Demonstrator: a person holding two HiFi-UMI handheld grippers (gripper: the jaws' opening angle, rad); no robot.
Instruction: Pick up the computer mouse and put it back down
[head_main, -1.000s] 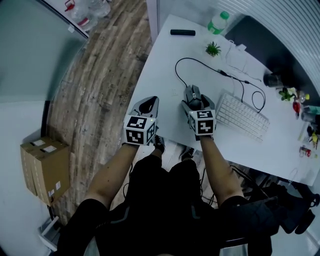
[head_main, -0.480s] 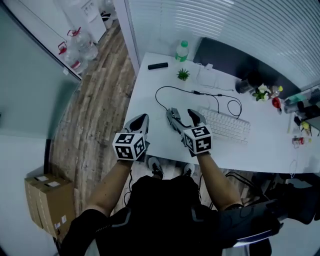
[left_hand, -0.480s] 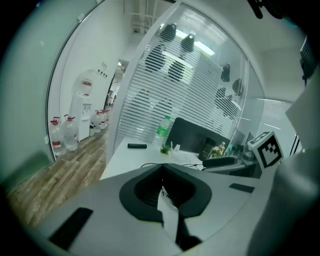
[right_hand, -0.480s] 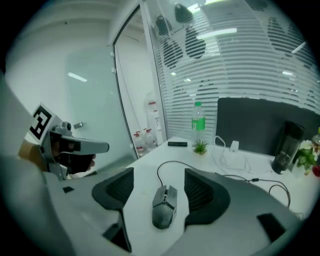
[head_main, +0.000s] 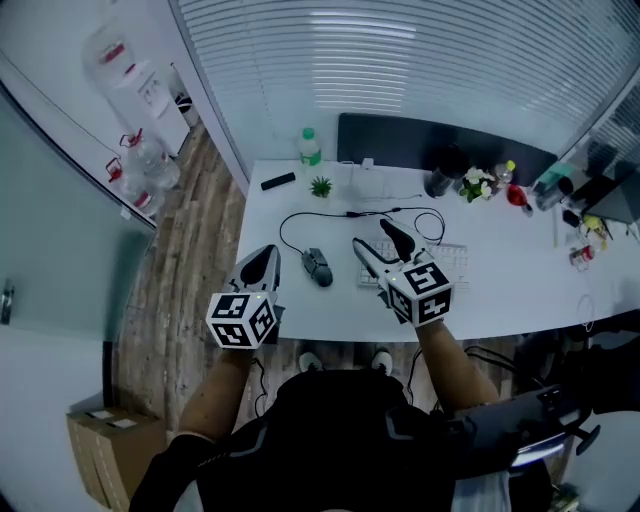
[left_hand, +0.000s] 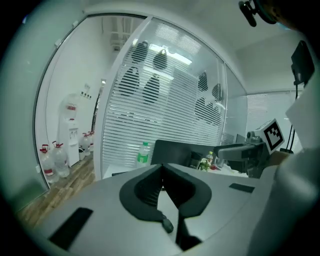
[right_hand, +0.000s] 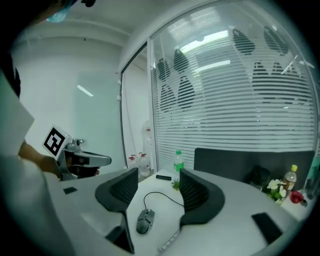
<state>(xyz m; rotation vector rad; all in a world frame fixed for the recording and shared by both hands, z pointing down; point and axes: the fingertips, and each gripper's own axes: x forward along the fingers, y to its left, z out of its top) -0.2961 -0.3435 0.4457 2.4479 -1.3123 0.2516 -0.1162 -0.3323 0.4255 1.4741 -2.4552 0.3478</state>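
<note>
The mouse (head_main: 317, 267) lies alone on the table (head_main: 500, 290) now. The right gripper (head_main: 373, 236) has risen off it, empty, its jaws closing (the left gripper (head_main: 266, 254) is higher too, clenched on nothing).

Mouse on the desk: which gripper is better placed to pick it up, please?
Right. The right gripper, jaws closing but apart and empty, points at the mouse; the left gripper is shut.
</note>
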